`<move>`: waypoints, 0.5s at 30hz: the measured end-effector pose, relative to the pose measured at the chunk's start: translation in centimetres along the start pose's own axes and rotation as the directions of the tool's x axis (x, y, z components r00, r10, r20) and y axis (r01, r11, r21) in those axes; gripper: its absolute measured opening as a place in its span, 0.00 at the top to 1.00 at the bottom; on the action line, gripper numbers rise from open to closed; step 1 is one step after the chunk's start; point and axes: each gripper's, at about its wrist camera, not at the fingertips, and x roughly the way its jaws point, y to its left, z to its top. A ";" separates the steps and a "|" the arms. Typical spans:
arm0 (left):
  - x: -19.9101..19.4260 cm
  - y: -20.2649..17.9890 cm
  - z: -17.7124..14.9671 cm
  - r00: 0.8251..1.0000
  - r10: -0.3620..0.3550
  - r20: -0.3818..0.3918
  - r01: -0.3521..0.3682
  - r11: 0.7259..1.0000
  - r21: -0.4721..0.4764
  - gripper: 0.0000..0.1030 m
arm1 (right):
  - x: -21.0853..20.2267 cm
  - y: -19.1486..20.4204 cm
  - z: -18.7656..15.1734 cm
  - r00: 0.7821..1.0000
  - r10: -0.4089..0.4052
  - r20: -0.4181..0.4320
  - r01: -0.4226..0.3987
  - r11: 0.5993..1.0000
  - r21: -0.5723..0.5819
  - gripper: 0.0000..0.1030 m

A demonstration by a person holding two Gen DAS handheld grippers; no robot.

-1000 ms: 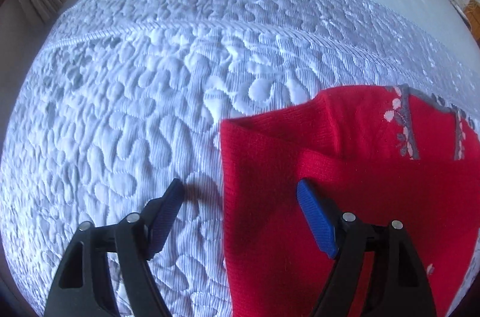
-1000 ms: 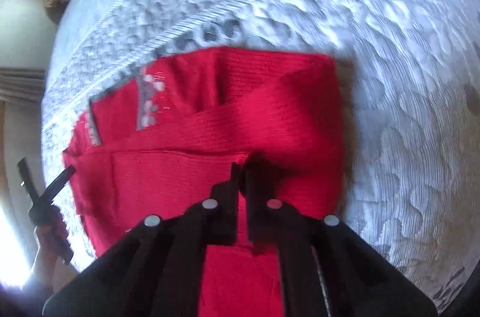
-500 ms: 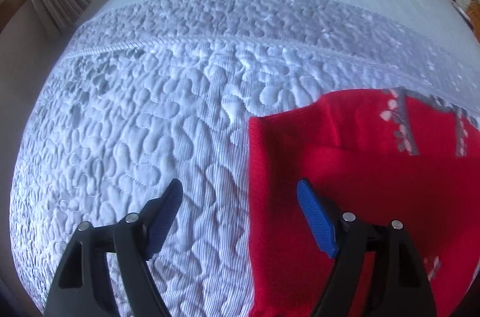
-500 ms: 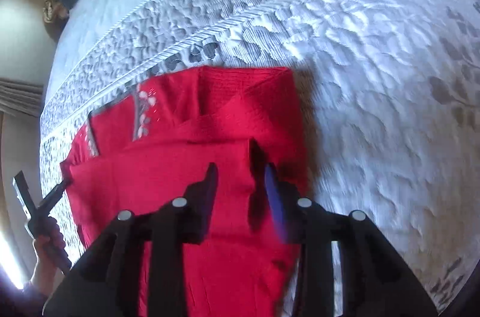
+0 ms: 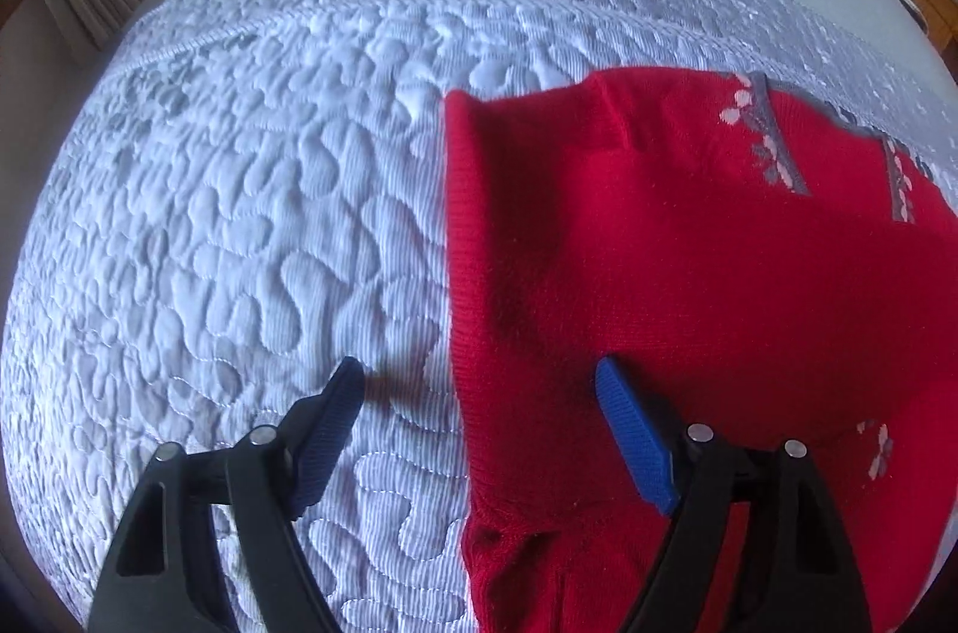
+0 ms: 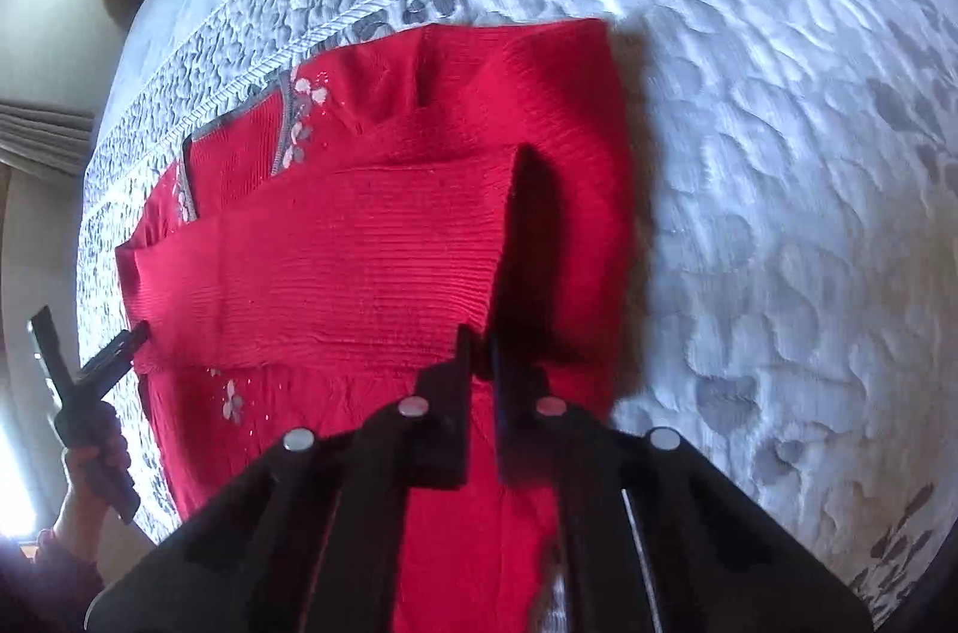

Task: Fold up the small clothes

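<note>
On the quilted bedspread point(image 5: 251, 214), red sweater point(image 5: 688, 273), left hand-held gripper point(image 5: 479, 381) spread apart, right hand-held gripper point(image 6: 479, 339) pinched together on its fabric.

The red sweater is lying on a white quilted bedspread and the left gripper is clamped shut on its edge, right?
Not quite. The left gripper is open, its fingers straddling the edge of the red sweater, as the left wrist view shows. The sweater does lie on the white quilted bedspread.

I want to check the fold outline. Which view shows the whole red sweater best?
The right wrist view: the red sweater shows from top edge to both side edges on the quilt. The left wrist view shows only its left edge and nearby part.
</note>
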 end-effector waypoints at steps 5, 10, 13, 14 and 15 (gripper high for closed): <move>0.4 0.2 0.0 1.000 0.013 -0.003 -0.013 1.000 -0.006 0.16 | 1.0 -0.1 0.1 0.999 -0.027 -0.019 0.028 0.999 0.029 0.92; -2.6 0.4 -2.1 1.000 -0.013 0.021 0.012 0.999 0.048 0.17 | -2.8 0.9 -3.3 0.999 -0.015 0.040 0.015 1.000 -0.016 0.79; -5.0 1.0 -6.0 0.998 -0.066 0.006 0.066 0.995 0.074 0.17 | -4.1 1.6 -8.2 1.000 -0.009 0.026 0.011 0.998 -0.067 0.76; -5.4 1.1 -7.5 0.997 -0.080 -0.012 0.081 0.994 0.079 0.17 | -4.3 1.8 -9.6 1.000 -0.010 0.020 0.011 0.997 -0.078 0.74; -6.1 1.5 -9.6 0.996 -0.089 -0.026 0.091 0.992 0.088 0.17 | -4.4 2.0 -12.0 1.000 -0.014 0.006 0.014 0.995 -0.094 0.73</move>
